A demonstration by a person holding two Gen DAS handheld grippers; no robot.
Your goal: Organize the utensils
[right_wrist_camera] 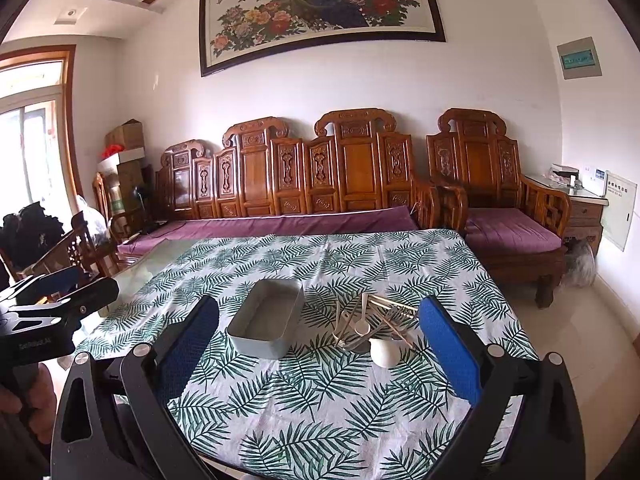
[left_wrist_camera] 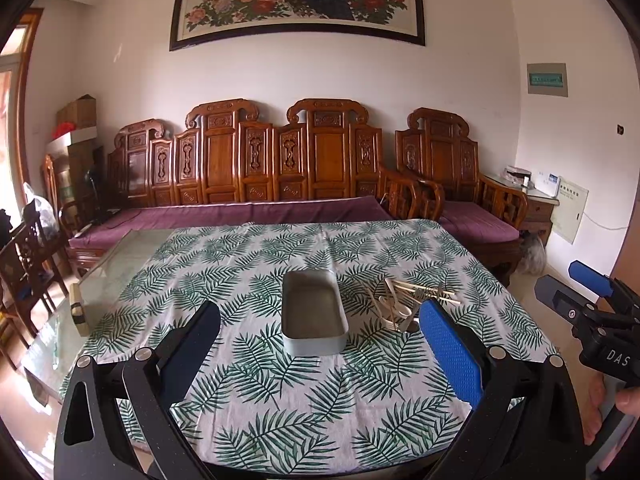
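Right wrist view: right tongs (right_wrist_camera: 320, 340) apart, empty.
Left tongs (left_wrist_camera: 320, 340): apart.
Advice: lift one utensil from pile (right_wrist_camera: 376, 320) into tray (right_wrist_camera: 256, 348).

This is a home living room. A long carved wooden sofa (left_wrist_camera: 256, 168) with purple seat cushions stands against a white wall beside a matching armchair (right_wrist_camera: 496, 200). Above hangs a framed peacock-and-peony painting (right_wrist_camera: 320, 8). A leaf-print tablecloth (left_wrist_camera: 304, 380) covers the glass-topped desk (left_wrist_camera: 120, 264), and cardboard boxes (right_wrist_camera: 126, 136) are stacked in the corner.
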